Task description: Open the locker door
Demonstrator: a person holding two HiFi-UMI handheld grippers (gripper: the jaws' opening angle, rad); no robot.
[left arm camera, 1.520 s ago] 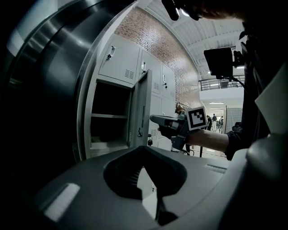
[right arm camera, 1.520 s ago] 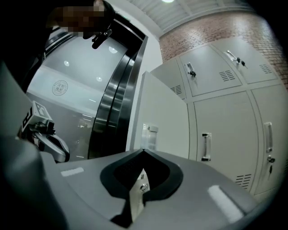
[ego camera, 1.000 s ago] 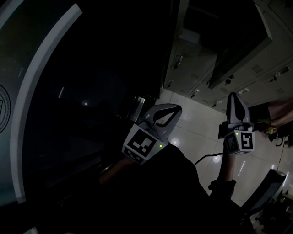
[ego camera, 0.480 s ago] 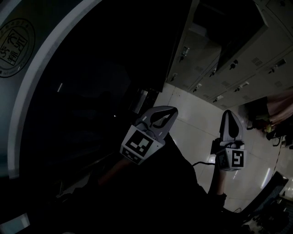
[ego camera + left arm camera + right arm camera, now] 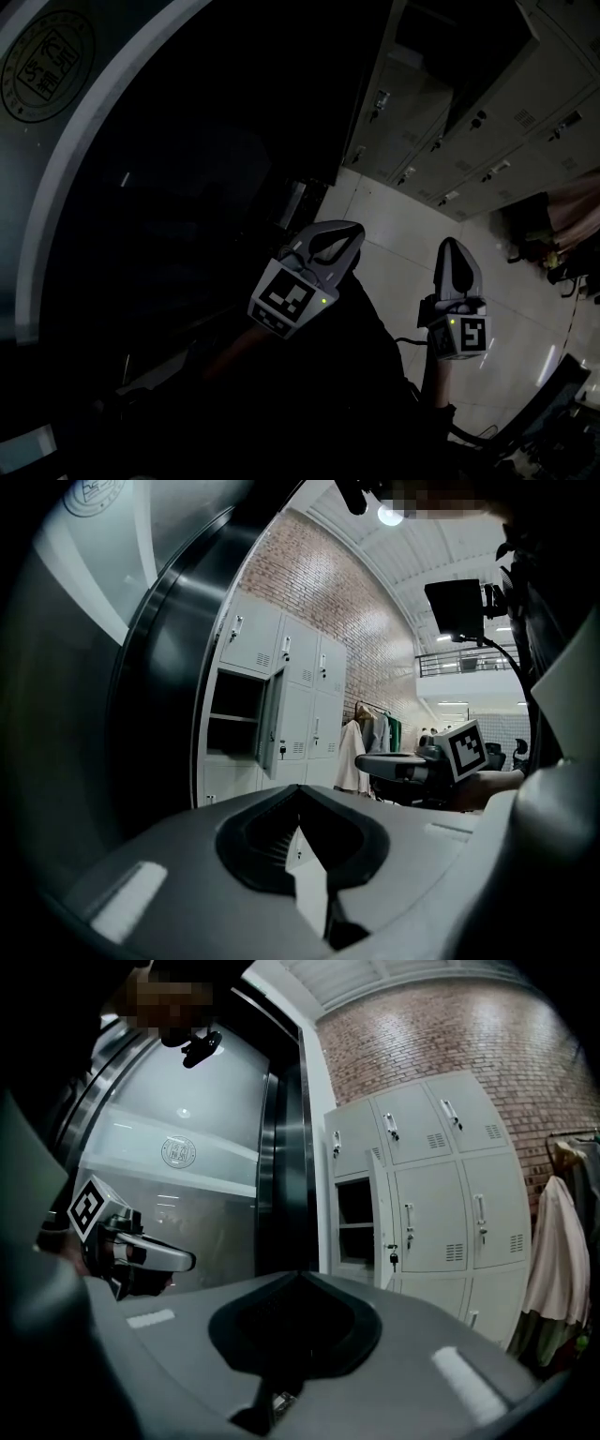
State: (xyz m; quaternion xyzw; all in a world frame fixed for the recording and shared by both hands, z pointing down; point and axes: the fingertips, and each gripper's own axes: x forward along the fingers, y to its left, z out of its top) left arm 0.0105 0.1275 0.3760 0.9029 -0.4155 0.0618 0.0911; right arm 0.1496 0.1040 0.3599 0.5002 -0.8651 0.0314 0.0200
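A bank of pale grey lockers (image 5: 441, 1176) stands against a brick wall. One middle-row locker door (image 5: 382, 1215) hangs open, with a key (image 5: 393, 1258) in its lock, and its dark compartment (image 5: 354, 1218) shows a shelf. That open door (image 5: 273, 721) also shows in the left gripper view. In the head view the lockers (image 5: 441, 112) lie at the upper right. My left gripper (image 5: 354, 228) and right gripper (image 5: 450, 244) are both held in the air well short of the lockers. Both are shut with nothing between the jaws. Each gripper view shows the other: the right gripper (image 5: 441, 758) and the left gripper (image 5: 141, 1258).
A dark curved glass wall with a round emblem (image 5: 47, 52) fills the left side. Pale floor tiles (image 5: 403, 234) lie between me and the lockers. Coats (image 5: 555, 1241) hang on a rack to the right of the lockers. A dark monitor (image 5: 457, 607) hangs overhead.
My right gripper has dropped lower and drifted left, away from the lockers. The left gripper has barely moved. The head view has turned, showing more of the emblem wall.
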